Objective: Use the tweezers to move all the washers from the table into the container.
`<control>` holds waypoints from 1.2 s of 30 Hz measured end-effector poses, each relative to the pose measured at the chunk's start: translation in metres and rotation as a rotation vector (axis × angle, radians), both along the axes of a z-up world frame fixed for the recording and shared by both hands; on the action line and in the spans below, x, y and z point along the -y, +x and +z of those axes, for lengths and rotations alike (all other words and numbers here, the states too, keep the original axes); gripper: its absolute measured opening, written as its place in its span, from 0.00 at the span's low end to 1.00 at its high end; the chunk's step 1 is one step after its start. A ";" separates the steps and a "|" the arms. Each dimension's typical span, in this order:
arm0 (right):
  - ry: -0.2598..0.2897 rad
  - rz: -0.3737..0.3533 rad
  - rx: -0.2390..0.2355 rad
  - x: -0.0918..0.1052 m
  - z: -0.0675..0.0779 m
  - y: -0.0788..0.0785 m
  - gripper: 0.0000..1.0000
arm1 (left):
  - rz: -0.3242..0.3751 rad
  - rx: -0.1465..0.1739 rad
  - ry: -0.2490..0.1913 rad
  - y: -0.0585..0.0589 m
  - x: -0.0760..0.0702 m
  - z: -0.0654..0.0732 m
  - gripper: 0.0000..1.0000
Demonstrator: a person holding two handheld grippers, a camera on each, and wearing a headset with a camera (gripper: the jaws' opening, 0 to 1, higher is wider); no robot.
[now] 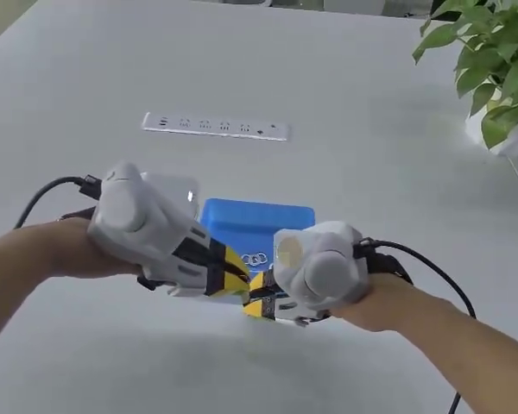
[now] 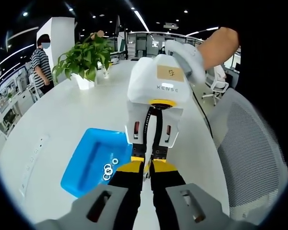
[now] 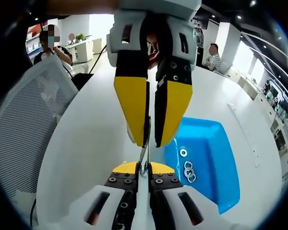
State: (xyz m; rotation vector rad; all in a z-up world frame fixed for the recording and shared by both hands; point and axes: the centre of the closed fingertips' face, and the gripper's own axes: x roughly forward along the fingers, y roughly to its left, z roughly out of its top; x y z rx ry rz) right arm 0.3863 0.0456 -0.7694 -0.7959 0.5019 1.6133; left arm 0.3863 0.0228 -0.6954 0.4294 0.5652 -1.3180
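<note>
- Blue plastic container (image 1: 257, 220) sits on the white table (image 1: 354, 155), right under both grippers. The small round metal washers (image 3: 187, 170) I can see lie inside it.
- Left gripper (image 2: 146, 165) and right gripper (image 3: 140, 168) meet tip to tip. Both have narrow jaws pinching the thin silver metal tweezers (image 3: 145, 152), likely to get a better hold.
- Table edge is close on the person's side, by the grey mesh chair (image 2: 249, 143). Open room lies beyond the container, up to the white power strip (image 1: 216, 127).
</note>
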 end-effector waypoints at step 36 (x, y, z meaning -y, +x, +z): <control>0.040 -0.012 -0.071 0.005 0.073 -0.012 0.08 | 0.217 -0.017 -0.067 -0.020 -0.044 0.022 0.68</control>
